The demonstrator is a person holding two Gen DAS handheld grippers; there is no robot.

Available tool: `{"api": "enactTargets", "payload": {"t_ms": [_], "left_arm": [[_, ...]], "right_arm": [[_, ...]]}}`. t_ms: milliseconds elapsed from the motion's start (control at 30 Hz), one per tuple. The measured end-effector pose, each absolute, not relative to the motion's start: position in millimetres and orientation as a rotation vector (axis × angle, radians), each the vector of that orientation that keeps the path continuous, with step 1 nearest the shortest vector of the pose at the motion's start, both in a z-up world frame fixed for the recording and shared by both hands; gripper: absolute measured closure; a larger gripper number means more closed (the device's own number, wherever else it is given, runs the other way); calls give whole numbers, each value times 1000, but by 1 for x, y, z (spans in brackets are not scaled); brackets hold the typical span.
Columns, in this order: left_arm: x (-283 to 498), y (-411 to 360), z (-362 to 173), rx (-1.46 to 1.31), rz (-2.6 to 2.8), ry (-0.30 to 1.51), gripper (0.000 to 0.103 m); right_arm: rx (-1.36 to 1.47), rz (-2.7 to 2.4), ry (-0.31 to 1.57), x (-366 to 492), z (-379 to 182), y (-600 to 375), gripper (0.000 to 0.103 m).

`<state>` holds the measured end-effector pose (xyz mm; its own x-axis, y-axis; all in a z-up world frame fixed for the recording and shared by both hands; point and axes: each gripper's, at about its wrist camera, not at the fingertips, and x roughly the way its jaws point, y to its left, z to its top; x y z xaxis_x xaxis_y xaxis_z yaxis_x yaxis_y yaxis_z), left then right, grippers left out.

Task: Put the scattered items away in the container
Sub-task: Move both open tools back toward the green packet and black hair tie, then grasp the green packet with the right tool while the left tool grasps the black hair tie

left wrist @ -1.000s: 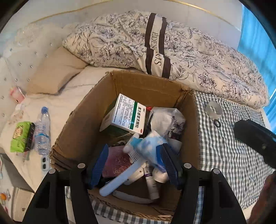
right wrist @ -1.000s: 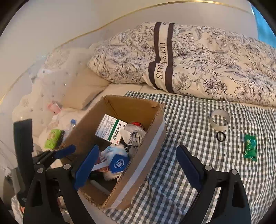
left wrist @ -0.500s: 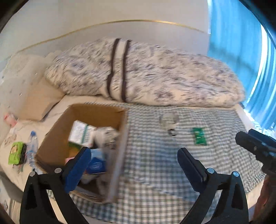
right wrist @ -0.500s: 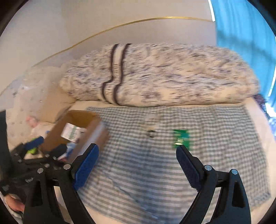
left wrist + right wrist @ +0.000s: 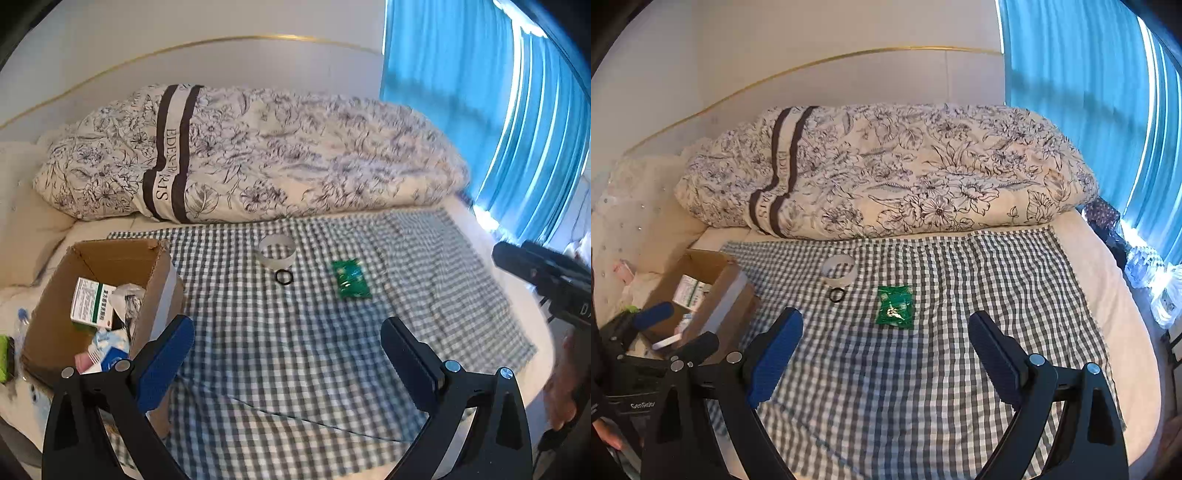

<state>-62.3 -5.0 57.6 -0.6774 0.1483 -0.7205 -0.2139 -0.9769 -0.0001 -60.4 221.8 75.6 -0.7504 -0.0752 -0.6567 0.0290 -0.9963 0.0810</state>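
Currently, both tools stand with fingers wide apart and nothing between them. The left tool (image 5: 286,356) hovers over the checked cloth (image 5: 295,350), just beside the cardboard box (image 5: 110,254); the right tool (image 5: 886,350) hangs above the same cloth, facing the remaining items.

Three items lie loose on the cloth, well apart from the box: a tape roll (image 5: 838,271), a small black ring (image 5: 837,295) just beside it, and a green packet (image 5: 895,305) near both. The box already holds a white-and-green carton (image 5: 92,304) and other goods; what lies beneath them is hard to make out.

Hazards, as judged from this position:
- The ring is thin and flat. Fingers closing on it may pinch the cloth instead, dragging the fabric and shifting the neighbouring tape roll.
- The packet lies flat; a shallow approach may slide it rather than lift it.
- The bed surface is soft, so downward pressure may sink the item away from the fingers.
- The left tool sits close to the box wall; a careless swing could tip it.
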Motion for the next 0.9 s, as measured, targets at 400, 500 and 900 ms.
{"api": "enactTargets", "payload": {"t_ms": [400, 500, 900], "left_arm": [[-200, 32, -69, -1325, 2654, 118, 0], [-230, 40, -104, -1388, 2624, 135, 0], [-290, 46, -170, -1442, 2622, 119, 9]], "right_arm": [[1326, -2851, -60, -175, -52, 235, 12], [1375, -2834, -29, -199, -81, 232, 12], [1507, -2728, -123, -264, -159, 230, 16]]}}
